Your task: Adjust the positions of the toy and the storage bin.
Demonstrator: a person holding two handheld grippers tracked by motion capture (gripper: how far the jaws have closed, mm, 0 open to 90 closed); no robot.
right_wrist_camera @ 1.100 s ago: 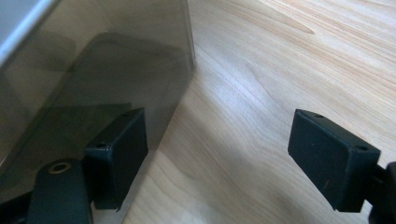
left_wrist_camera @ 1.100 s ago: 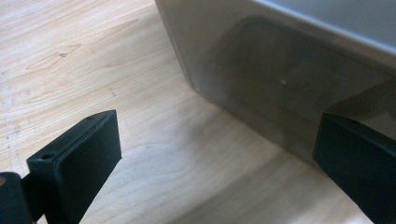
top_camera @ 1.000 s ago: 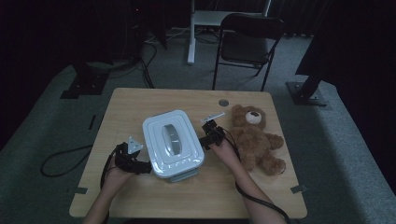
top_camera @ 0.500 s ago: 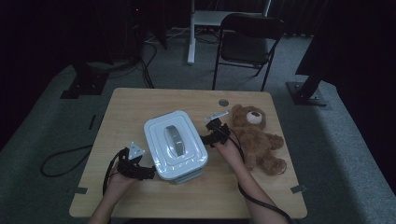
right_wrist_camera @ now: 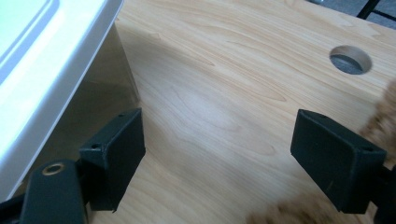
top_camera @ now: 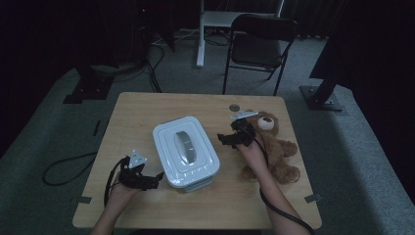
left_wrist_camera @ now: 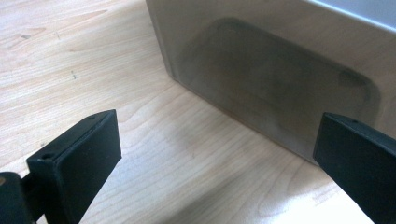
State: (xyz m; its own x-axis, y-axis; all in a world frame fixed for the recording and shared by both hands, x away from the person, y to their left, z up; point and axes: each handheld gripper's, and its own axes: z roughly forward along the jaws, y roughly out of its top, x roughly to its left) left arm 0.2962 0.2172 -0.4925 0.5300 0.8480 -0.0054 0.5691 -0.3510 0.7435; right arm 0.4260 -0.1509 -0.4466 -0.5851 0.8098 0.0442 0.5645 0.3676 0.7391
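Note:
A white lidded storage box point(top_camera: 186, 152) with a grey handle sits mid-table. Its clear side wall point(left_wrist_camera: 275, 88) stands close ahead in the left gripper view. My left gripper point(top_camera: 155, 179) is open, low on the table by the box's near-left corner, with nothing between its jaws. My right gripper point(top_camera: 222, 139) is open too, just right of the box, with bare wood between its jaws and the lid's rim point(right_wrist_camera: 51, 70) at their left. A brown teddy bear point(top_camera: 276, 147) lies on the table behind my right hand; its fur point(right_wrist_camera: 385, 112) edges the right gripper view.
The wooden table point(top_camera: 147, 112) has a round cable hole point(top_camera: 234, 107) near its far edge, also seen as a hole point(right_wrist_camera: 350, 59) in the right gripper view. A folding chair point(top_camera: 259, 46) stands beyond the table. A cable point(top_camera: 63, 169) trails off the left side.
My left gripper slid back toward the near edge, along the box's left side to its near corner. My right gripper moved slightly away from the box, toward the bear.

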